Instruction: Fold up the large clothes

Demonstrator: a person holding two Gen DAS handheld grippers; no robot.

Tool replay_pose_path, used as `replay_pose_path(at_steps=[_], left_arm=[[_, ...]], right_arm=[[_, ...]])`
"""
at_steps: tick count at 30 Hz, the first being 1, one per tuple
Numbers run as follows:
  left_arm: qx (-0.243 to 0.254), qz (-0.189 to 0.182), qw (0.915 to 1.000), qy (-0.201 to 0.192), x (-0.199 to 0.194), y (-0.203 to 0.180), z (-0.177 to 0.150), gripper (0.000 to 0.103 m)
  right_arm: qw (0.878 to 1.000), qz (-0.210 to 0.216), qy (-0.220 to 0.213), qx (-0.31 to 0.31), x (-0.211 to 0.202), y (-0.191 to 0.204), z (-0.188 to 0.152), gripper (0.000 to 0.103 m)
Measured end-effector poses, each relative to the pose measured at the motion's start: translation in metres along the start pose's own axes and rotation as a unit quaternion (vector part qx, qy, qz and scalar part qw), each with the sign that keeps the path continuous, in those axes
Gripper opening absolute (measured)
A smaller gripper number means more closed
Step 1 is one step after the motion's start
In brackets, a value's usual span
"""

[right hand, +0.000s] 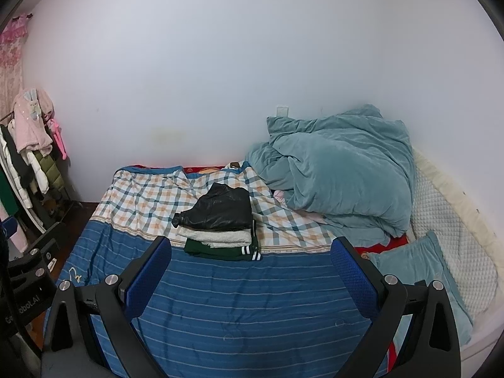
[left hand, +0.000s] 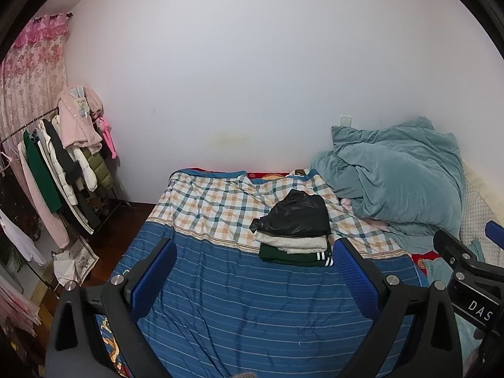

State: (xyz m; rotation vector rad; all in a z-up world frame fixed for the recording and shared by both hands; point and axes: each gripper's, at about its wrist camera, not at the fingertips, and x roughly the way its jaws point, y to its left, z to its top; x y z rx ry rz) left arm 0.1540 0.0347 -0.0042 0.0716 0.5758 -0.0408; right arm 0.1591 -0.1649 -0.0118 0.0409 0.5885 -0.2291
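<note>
The folded clothes (left hand: 294, 236) are sitting in one neat pile on the bed (left hand: 239, 308), and the pile is being used here as the landmark. Nothing is being held by the left gripper (left hand: 255, 271); its blue jaws are being kept wide apart, in the air just in front of the pile. The right gripper (right hand: 252, 267) is being held the same way, jaws wide open and empty, also just in front of the pile.

In the pile, a black jacket (right hand: 217, 211) is lying on top, a white fluffy piece (right hand: 217, 236) under it, and a green one with white stripes (right hand: 223, 250) at the bottom.

Behind and to the right of the pile, a teal blanket (right hand: 340, 170) is lying bunched up. Far to the left of the pile, more clothes are hanging on a rack (left hand: 56, 170).

Three pieces are looking done. No unfolded clothes are being seen on the bed near the pile, so maybe a new piece is being needed from the rack.
</note>
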Motion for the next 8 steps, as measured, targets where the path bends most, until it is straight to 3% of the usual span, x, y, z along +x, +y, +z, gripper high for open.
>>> replay_pose_path(at_steps=[8], left_arm=[[-0.001, -0.002, 1.0000, 0.001, -0.0019, 0.0014, -0.0006, 0.101]], right_arm=[[1.000, -0.002, 0.001, 0.003, -0.0024, -0.0008, -0.0008, 0.102]])
